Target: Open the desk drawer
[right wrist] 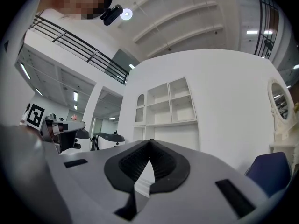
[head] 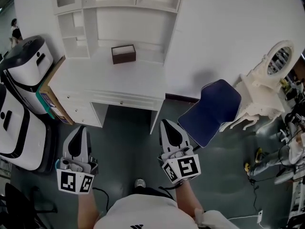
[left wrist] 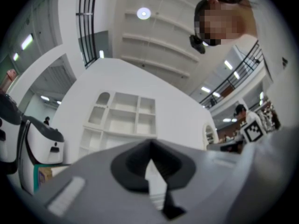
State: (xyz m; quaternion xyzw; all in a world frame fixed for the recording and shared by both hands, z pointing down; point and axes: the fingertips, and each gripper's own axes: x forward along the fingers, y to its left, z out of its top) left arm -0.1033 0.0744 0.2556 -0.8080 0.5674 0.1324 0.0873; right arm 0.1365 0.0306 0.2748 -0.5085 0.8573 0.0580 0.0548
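Note:
The white desk stands ahead of me against the wall, with a shelf hutch on top. Its shallow centre drawer is closed and shows a small knob. Several smaller drawers at the desk's left are closed too. My left gripper hovers over the floor short of the left drawers, jaws shut and empty. My right gripper hangs near the desk's right leg, also shut with nothing in it. In the left gripper view the left gripper points slightly up at the hutch. The right gripper faces the hutch likewise.
A brown box sits on the desktop. A blue chair stands right of the desk, next to a white vanity with an oval mirror. Two white machines and a leaning board crowd the left. Cables lie on the floor at right.

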